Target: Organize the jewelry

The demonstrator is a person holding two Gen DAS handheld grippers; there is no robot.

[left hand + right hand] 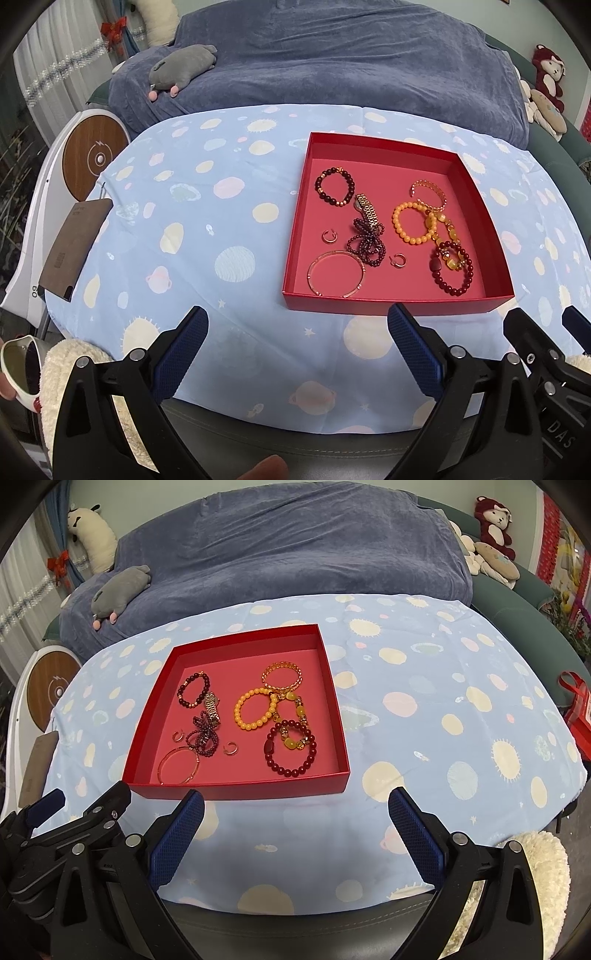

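A shallow red box [395,306] [236,789] lies on the blue spotted tablecloth [221,229] [424,709]. Inside it lie a dark bead bracelet [334,186] [193,690], a gold watch [366,210] [211,703], a purple bead strand [365,245] [203,738], a thin bangle [335,273] [180,764], two small ear cuffs [329,236] [398,260], an orange bead bracelet [413,223] [255,709], a gold chain bracelet [430,192] [282,677] and a red bead bracelet [453,271] [291,753]. My left gripper [297,328] and right gripper [296,808] hover open and empty near the box's front wall.
A brown card [75,245] lies at the cloth's left edge beside a white device with a wooden disc [96,157]. A blue-covered sofa [332,55] with a grey plush toy [183,66] stands behind the table. A red bag [578,705] hangs at far right.
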